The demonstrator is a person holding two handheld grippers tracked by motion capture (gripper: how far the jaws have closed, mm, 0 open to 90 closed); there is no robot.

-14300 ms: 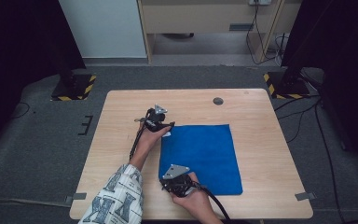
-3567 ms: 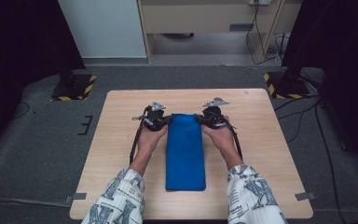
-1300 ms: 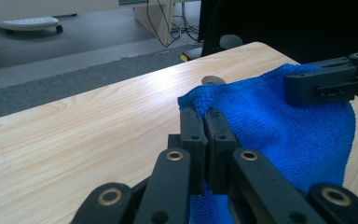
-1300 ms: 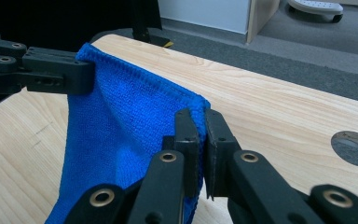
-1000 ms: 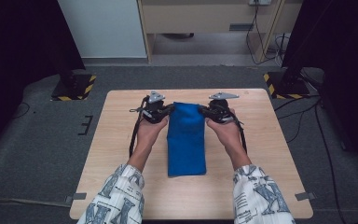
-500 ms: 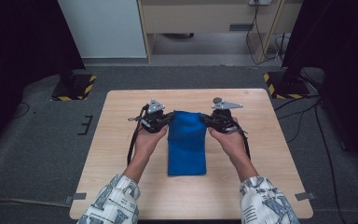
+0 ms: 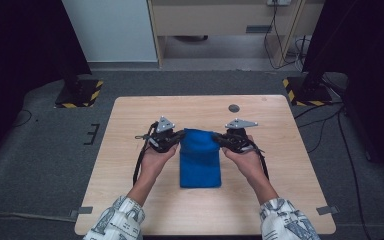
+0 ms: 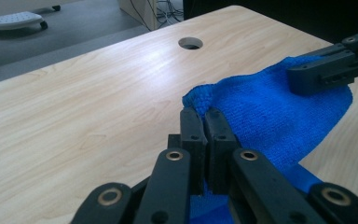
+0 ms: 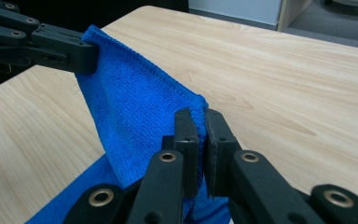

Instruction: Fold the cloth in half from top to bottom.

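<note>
- High view: a pale wooden worktop (image 7: 130,200) stands on grey floor, with a round hole (image 7: 234,108) near its far edge. The blue cloth (image 7: 200,162) lies nearer me than that hole, folded into a narrow strip. My left gripper (image 7: 179,136) and right gripper (image 7: 218,138) each pinch a far corner of it.
- Left gripper view: my jaws are clamped on the blue cloth (image 8: 265,112), its corner lifted; the hole (image 8: 190,43) lies beyond.
- Right gripper view: my jaws are clamped on the blue cloth (image 9: 135,116), which is stretched across to my left gripper (image 9: 86,56).
</note>
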